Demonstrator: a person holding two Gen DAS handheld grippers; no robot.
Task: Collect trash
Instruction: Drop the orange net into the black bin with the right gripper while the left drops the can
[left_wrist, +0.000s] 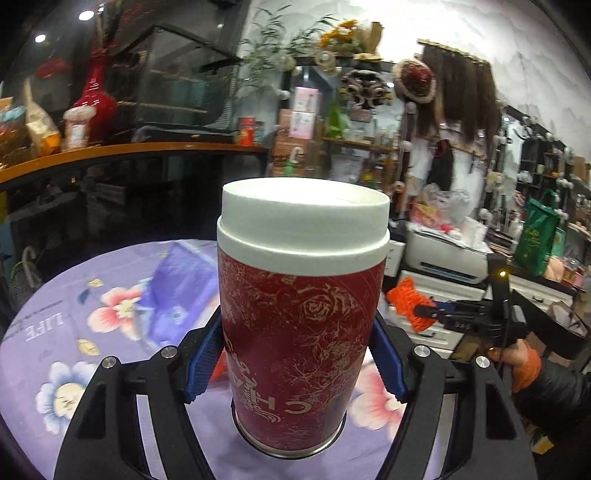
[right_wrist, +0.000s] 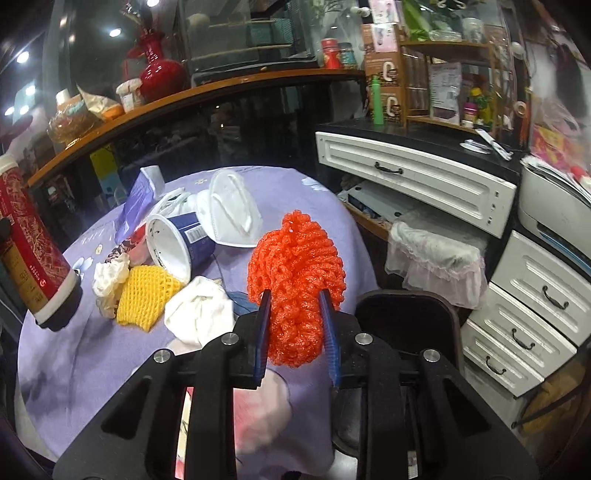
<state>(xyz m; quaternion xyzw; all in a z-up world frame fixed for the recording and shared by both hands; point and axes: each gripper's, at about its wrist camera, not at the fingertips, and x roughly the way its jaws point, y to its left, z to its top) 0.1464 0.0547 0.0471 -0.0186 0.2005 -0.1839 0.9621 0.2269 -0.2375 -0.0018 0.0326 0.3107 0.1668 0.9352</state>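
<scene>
Two grippers loaded: left gripper (left_wrist: 295, 363) clamped the red white-lidded canister (left_wrist: 299, 317), right gripper (right_wrist: 295, 332) pinched springy orange foam netting (right_wrist: 295, 280), which seemed liable to slip.

The right gripper (right_wrist: 294, 314) is clamping an orange foam mesh sleeve (right_wrist: 295, 273) between its blue pads (right_wrist: 330, 347), holding it above the round table with the lilac floral cloth (right_wrist: 85, 365). On the cloth, a yellow foam net (right_wrist: 146, 295), a tipped blue paper cup (right_wrist: 179, 245), a white face mask (right_wrist: 231, 212) and crumpled white tissue (right_wrist: 199, 314) are lying close together. A red cylindrical canister (right_wrist: 31, 243) is showing at the left edge.
</scene>
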